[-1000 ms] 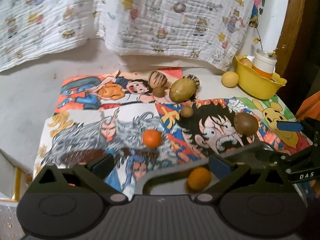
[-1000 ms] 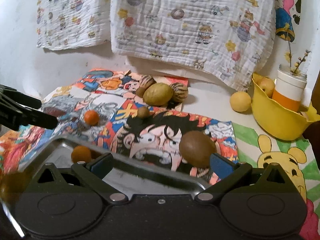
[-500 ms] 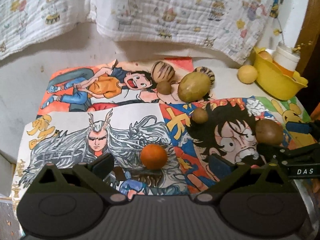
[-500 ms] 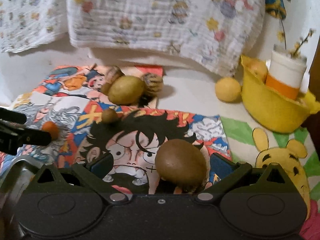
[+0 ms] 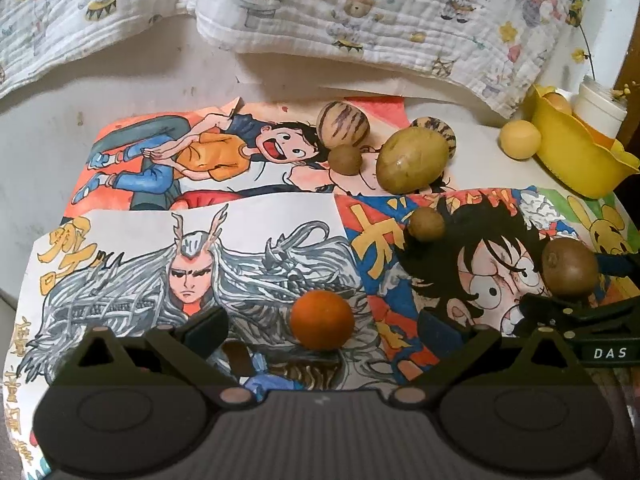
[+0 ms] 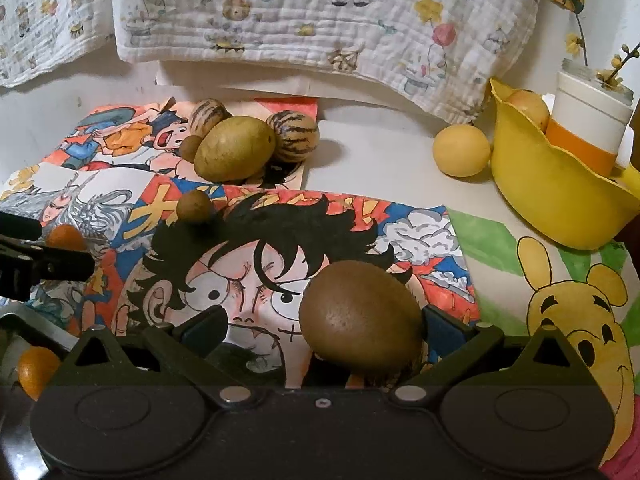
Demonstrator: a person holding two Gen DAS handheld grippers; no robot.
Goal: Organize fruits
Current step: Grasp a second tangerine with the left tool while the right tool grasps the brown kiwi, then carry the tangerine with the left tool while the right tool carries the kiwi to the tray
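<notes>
My left gripper (image 5: 320,332) is open, its fingers either side of a small orange fruit (image 5: 322,314) on the anime posters. My right gripper (image 6: 320,330) is open, with a brown kiwi (image 6: 360,316) between its fingers, close to the right one. The kiwi also shows in the left wrist view (image 5: 570,266). A metal tray (image 6: 28,328) at the lower left holds another orange fruit (image 6: 38,370). Farther back lie a green mango (image 6: 234,148), two striped melons (image 6: 294,130) and two small brown fruits (image 6: 194,208).
A yellow bowl (image 6: 552,196) at the back right holds a yellow fruit and a white-and-orange cup. A yellow round fruit (image 6: 460,150) lies beside it. A patterned cloth (image 6: 320,12) hangs on the wall behind. The left gripper's finger (image 6: 44,264) shows at the right wrist view's left edge.
Both grippers moved forward off the metal tray. The left one closed in on the loose orange fruit, the right one on the kiwi. One orange fruit stays in the tray.
</notes>
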